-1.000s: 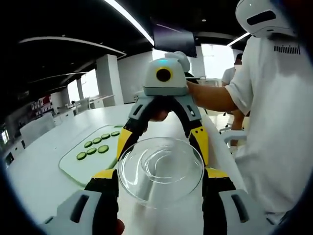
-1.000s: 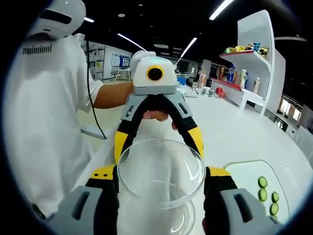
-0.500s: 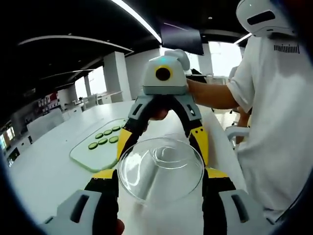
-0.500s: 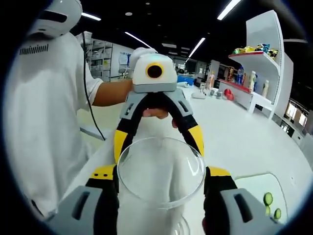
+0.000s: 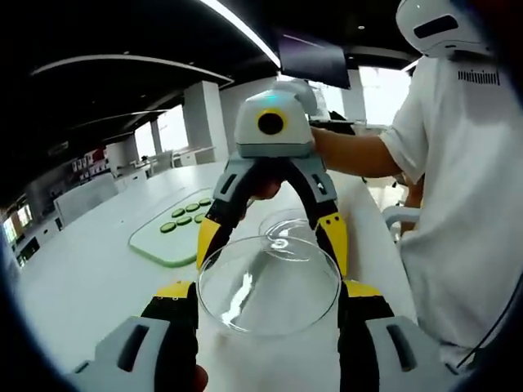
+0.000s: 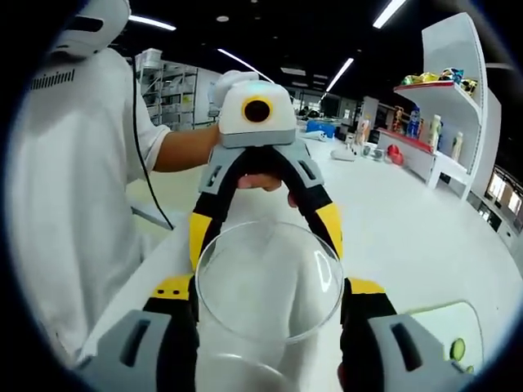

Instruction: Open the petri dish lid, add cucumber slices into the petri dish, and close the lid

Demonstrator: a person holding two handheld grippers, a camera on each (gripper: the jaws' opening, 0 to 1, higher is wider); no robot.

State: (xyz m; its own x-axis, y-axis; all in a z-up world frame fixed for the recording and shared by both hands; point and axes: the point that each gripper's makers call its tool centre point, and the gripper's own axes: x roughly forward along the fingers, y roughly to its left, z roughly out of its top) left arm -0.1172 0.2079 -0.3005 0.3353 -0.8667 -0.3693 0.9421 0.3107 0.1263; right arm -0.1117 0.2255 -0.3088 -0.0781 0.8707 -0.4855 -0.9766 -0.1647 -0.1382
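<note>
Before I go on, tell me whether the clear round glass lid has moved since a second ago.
Yes. The lid has risen away from the glass dish base: the base showed through it, now beyond its rim.

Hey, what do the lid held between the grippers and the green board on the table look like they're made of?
The lid looks like clear glass or hard clear plastic: fully see-through with bright glints along its rim. The green board under the cucumber slices looks like smooth, matte pale-green plastic with rounded corners.
</note>
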